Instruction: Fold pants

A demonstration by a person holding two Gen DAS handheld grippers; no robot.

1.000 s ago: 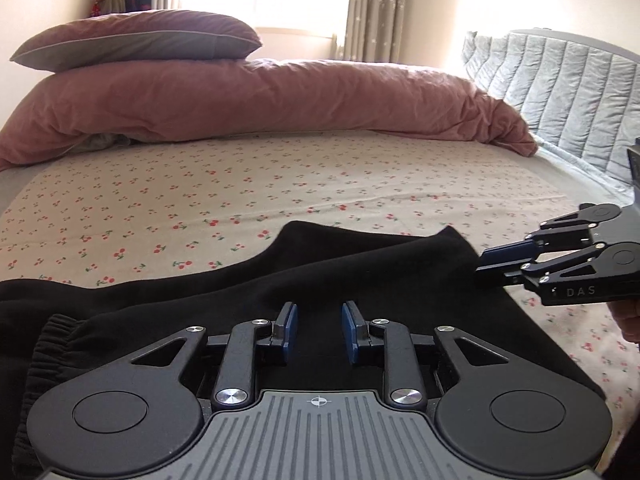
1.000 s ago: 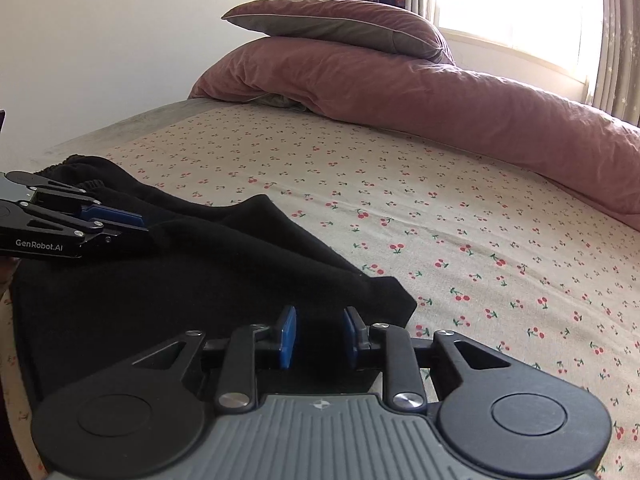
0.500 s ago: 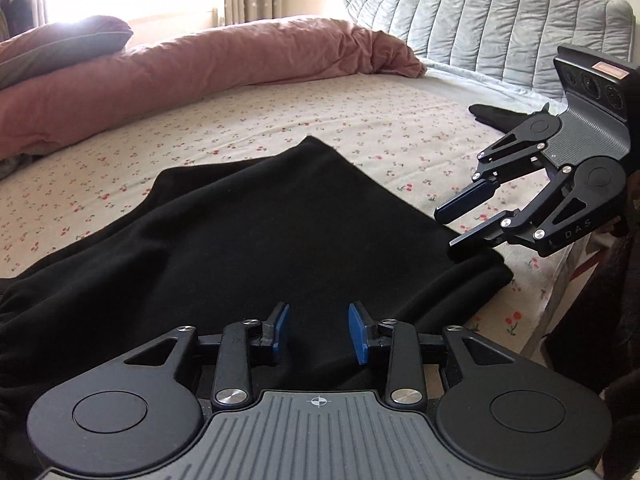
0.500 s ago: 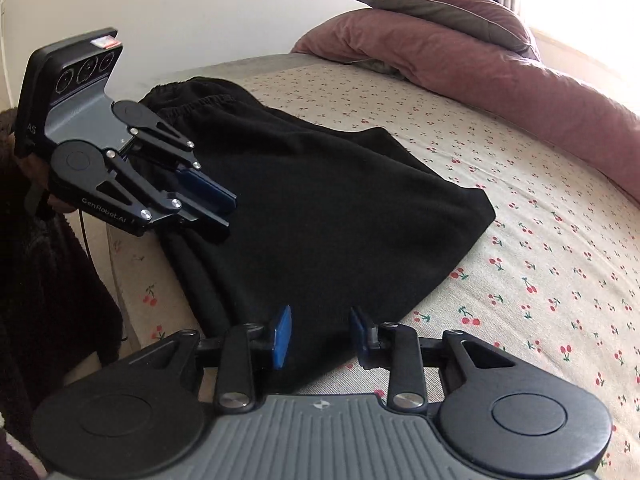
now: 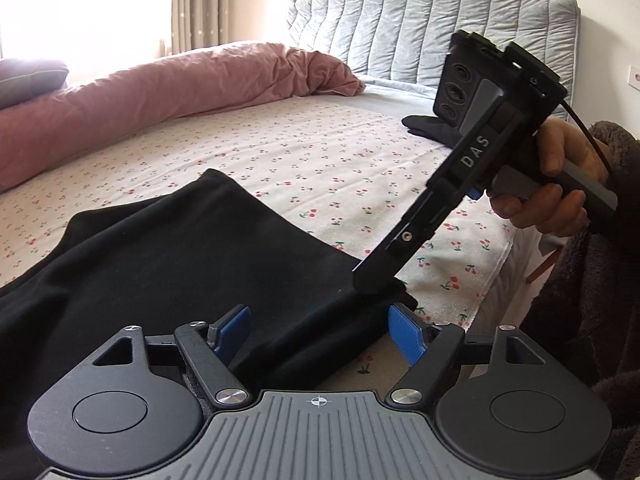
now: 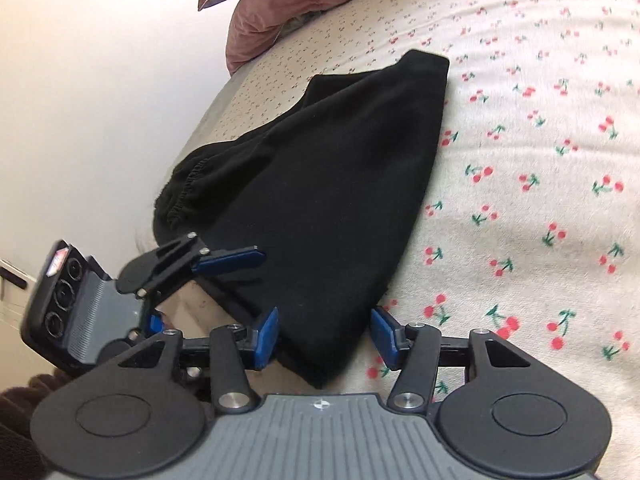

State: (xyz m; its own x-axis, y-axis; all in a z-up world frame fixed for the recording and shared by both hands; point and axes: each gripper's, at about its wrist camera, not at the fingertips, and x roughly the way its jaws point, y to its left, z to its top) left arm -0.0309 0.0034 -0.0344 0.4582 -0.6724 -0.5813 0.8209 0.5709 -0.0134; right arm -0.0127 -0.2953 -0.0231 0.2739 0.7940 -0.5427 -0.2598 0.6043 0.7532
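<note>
Left wrist view: two tools, left (image 5: 320,330) and right (image 6: 324,334), both spread wide, straddle one pair of black pants (image 5: 168,264).

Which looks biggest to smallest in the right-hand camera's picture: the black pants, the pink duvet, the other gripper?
1. black pants
2. left gripper, though nearness enlarges it
3. pink duvet, far off and cropped, so apparent size only

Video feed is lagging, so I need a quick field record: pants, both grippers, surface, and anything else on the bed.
pants: black, lying on the sheet at the bed's near edge
left gripper: open, pads straddling the pants' near edge
right gripper: open, straddling the pants' near corner
surface: cherry-print sheet
bedding: pink duvet rolled along the far side
other: small dark cloth near the headboard
</note>
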